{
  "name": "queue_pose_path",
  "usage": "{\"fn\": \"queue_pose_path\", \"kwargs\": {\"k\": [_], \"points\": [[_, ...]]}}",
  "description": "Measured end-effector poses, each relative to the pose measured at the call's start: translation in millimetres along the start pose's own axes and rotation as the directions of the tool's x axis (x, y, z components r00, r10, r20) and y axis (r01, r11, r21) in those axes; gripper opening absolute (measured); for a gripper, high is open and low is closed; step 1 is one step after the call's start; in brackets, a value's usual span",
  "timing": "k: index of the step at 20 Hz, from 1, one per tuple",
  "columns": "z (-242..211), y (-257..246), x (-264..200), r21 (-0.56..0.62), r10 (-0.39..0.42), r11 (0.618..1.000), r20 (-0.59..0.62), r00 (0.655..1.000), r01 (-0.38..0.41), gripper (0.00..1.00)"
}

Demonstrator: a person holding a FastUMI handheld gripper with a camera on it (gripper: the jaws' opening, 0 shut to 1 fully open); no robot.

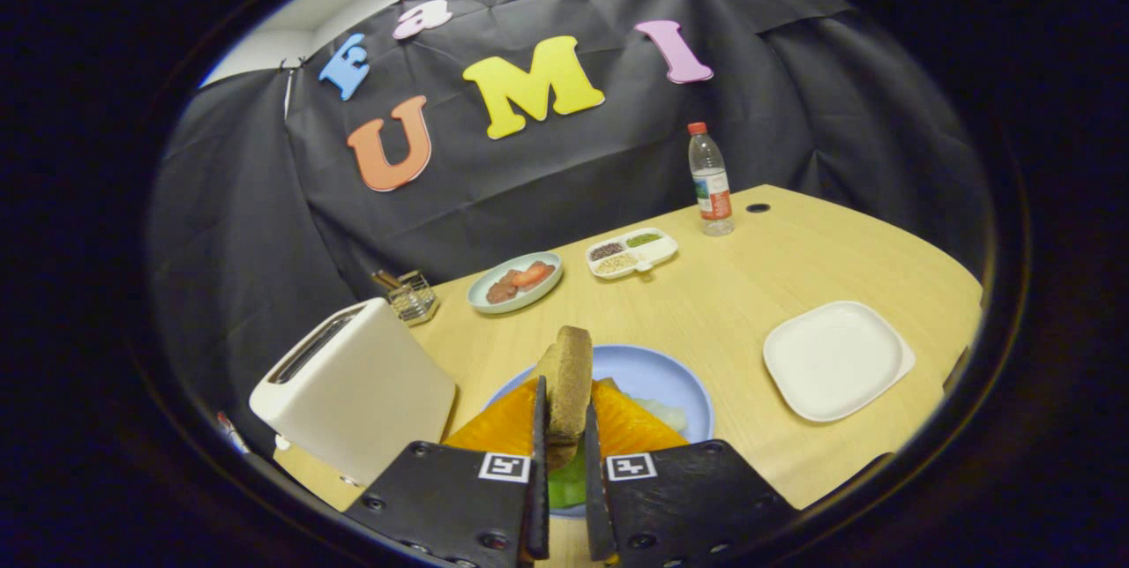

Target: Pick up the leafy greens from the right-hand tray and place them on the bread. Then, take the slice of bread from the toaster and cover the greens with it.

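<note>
My gripper [564, 416] is shut on a slice of brown bread [569, 374], held on edge between the two fingers. Right below it lies a blue plate [657, 374] with an orange-yellow bread slice [626, 427] and leafy greens [569, 484] on top of it; a pale piece of the greens [663, 414] shows at the right. The white toaster [357, 387] stands just left of the plate, its slots facing up. The white square tray [836, 359] lies to the right of the plate with nothing on it.
Farther back on the wooden table [732, 303] are a pale green plate with red and brown food [514, 280], a white divided dish of seeds [631, 251], a water bottle [710, 180] and a small wire holder [411, 295]. The black cloth wall closes the back.
</note>
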State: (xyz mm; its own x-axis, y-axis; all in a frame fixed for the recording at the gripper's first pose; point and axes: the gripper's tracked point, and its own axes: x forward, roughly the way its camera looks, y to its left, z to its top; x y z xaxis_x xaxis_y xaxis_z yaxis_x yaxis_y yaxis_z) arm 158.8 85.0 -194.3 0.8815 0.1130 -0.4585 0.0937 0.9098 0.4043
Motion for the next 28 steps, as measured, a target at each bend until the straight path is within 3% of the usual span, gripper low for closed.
{"fn": "queue_pose_path", "kwargs": {"k": [2, 7, 12, 16, 23, 28], "points": [[-6, -10, 2, -0.008, -0.006, 1.000, -0.025, 1.000, 0.006, 0.24], [-13, -35, 6, -0.064, -0.047, 0.997, -0.056, 0.997, 0.043, 0.57], [-11, -38, 14, -0.125, -0.038, 0.992, -0.069, 0.997, 0.029, 0.71], [13, -30, 0, -0.230, -0.055, 0.971, 0.028, 0.998, 0.059, 0.89], [72, -7, -97, -0.296, -0.023, 0.948, 0.301, 0.953, 0.116, 0.94], [59, -9, -173, -0.305, -0.020, 0.944, 0.325, 0.945, 0.125, 0.94]]}}
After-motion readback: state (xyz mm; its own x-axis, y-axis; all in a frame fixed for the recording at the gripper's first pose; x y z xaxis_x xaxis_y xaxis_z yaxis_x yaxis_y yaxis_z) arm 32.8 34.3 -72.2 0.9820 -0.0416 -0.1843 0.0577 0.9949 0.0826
